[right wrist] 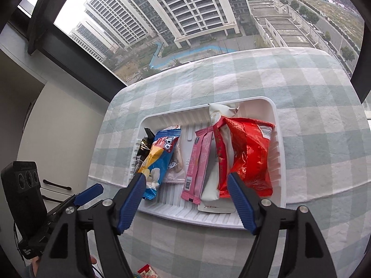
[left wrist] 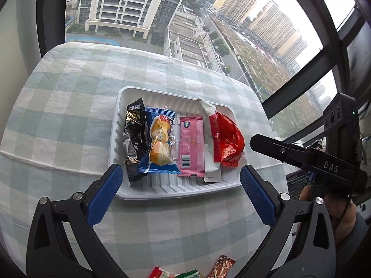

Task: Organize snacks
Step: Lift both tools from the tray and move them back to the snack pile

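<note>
Soft overcast daylight through window (left wrist: 208, 23); faint shadows, strong fisheye bending (corners black), edges perhaps slightly soft.

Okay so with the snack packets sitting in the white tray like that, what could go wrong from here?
1. The crinkled red foil packet leans on the white packet against the white ribbed plastic tray wall; it may slide over.
2. The blue and yellow packet overlaps the black packet, so lifting one could drag the other.
3. Loose packets lie at the near edge of the checked tablecloth and could be knocked off.
</note>
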`<state>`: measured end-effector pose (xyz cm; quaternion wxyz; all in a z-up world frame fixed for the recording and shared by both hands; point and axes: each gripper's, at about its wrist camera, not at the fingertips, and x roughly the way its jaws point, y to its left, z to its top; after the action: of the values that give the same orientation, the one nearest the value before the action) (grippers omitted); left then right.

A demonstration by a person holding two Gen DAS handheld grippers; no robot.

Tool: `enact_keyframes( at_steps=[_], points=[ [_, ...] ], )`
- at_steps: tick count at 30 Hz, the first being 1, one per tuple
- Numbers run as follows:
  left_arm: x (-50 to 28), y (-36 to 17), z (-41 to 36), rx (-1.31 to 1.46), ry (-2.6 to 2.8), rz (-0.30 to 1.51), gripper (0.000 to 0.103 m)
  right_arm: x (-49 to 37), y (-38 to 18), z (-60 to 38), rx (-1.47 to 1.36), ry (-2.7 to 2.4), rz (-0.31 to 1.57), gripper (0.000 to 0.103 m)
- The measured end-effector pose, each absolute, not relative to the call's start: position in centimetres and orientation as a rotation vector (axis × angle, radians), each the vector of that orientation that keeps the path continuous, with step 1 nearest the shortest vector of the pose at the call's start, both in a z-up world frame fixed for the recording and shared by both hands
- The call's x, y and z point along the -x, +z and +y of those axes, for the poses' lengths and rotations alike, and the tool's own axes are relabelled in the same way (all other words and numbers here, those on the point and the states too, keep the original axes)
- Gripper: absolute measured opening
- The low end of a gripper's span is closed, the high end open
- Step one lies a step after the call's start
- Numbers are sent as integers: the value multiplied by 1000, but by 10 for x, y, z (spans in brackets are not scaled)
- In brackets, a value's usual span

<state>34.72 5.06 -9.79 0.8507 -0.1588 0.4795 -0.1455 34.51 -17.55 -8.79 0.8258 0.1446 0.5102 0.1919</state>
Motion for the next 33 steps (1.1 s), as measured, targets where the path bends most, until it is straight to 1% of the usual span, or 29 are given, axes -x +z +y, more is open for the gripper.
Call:
enact_keyframes(
  at_steps=[2,3,11,18,21,25,27,33],
  points=[
    [-329,-84,51,308,-346,962,102,-329,-75,-184,-318,418,1049,85],
    [-319,-80,52,307,-367,947,102,-322,-70,-188,-322,428,1036,85],
    [-230,-57,72,395,-488,856,102,-254,-58,-225,-360,410,1017,85],
    [-145,-63,99,452,-526,854,102,-179,-71,-249,-399,394,1057,86],
    [-114,-76,107,469,-537,898,102,-147,-84,-252,-421,392,1091,86],
    [-79,-99,106,422,-535,1023,102,-110,-104,-244,-444,395,1154,85],
    [-64,-111,107,449,-538,1066,102,-94,-114,-238,-461,407,1176,85],
    [-36,-143,103,511,-502,1169,101,-70,-131,-216,-469,432,1233,85]
  ],
)
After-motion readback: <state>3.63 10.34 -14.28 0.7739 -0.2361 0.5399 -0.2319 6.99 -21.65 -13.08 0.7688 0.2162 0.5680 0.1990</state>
